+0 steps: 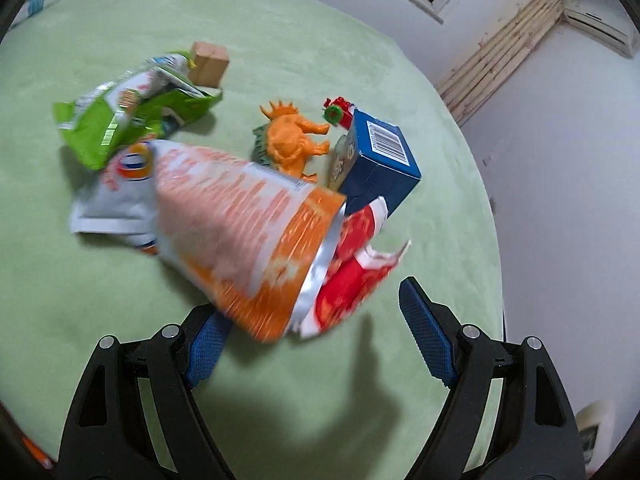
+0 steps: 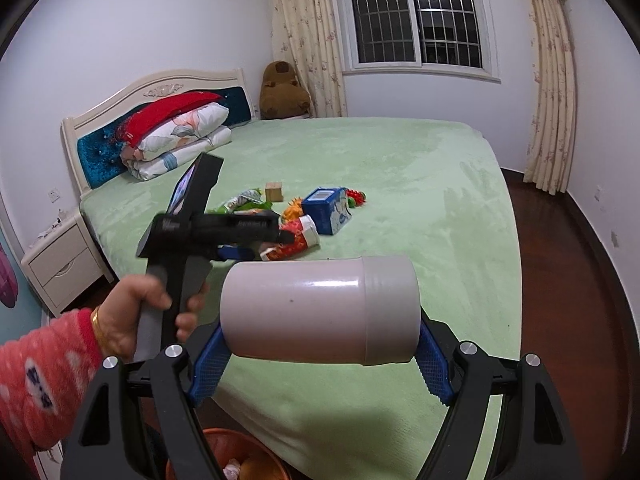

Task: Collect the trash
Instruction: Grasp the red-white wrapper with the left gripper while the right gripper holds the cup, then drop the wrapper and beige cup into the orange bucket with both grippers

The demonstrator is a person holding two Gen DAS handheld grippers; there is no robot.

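Note:
Several snack bags lie on the green bed: a big orange bag (image 1: 248,248), a red wrapper (image 1: 348,280), a white and orange bag (image 1: 116,200) and a green bag (image 1: 132,116). My left gripper (image 1: 312,308) hangs open just above the near end of the orange bag, whose corner overlaps the left pad (image 1: 208,344); the right pad stands apart from it. In the right wrist view a hand in a red sleeve holds that left gripper (image 2: 264,244) over the pile. My right gripper (image 2: 320,340) is shut on a pale grey cylindrical cup (image 2: 316,312) held sideways.
An orange toy dinosaur (image 1: 292,140), a blue box (image 1: 380,160), a wooden block (image 1: 208,64) and a small red and green toy (image 1: 338,112) sit beside the bags. An orange bin (image 2: 240,460) with trash inside stands on the floor below the bed edge. Pillows (image 2: 180,136) lie at the headboard.

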